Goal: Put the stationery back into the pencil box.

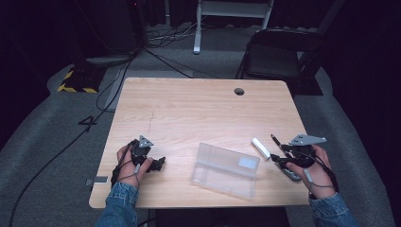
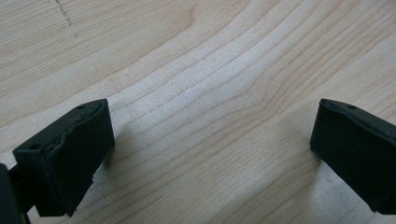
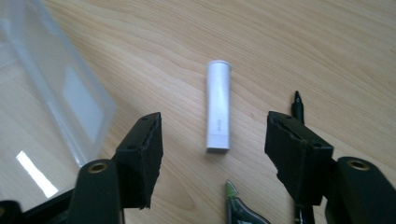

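A clear plastic case (image 1: 226,169) lies on the wooden table (image 1: 198,109) near the front edge. To its right lie a short white tube (image 1: 260,148), a thin black pen (image 1: 279,143) and a grey-green item (image 1: 289,172). My right gripper (image 1: 279,161) hovers over these. In the right gripper view its jaws stand open (image 3: 217,128), with the white tube (image 3: 218,112) on the table beyond and between them, untouched. The pen (image 3: 297,105) is by the right jaw and the green-tipped item (image 3: 240,210) lies low between the jaws. My left gripper (image 1: 158,164) rests at the front left, open (image 2: 212,135) over bare wood.
The clear case (image 3: 51,107) sits just left of my right gripper's left jaw. A cable hole (image 1: 239,91) is at the table's far edge. A black chair (image 1: 276,54) and floor cables stand beyond the table.
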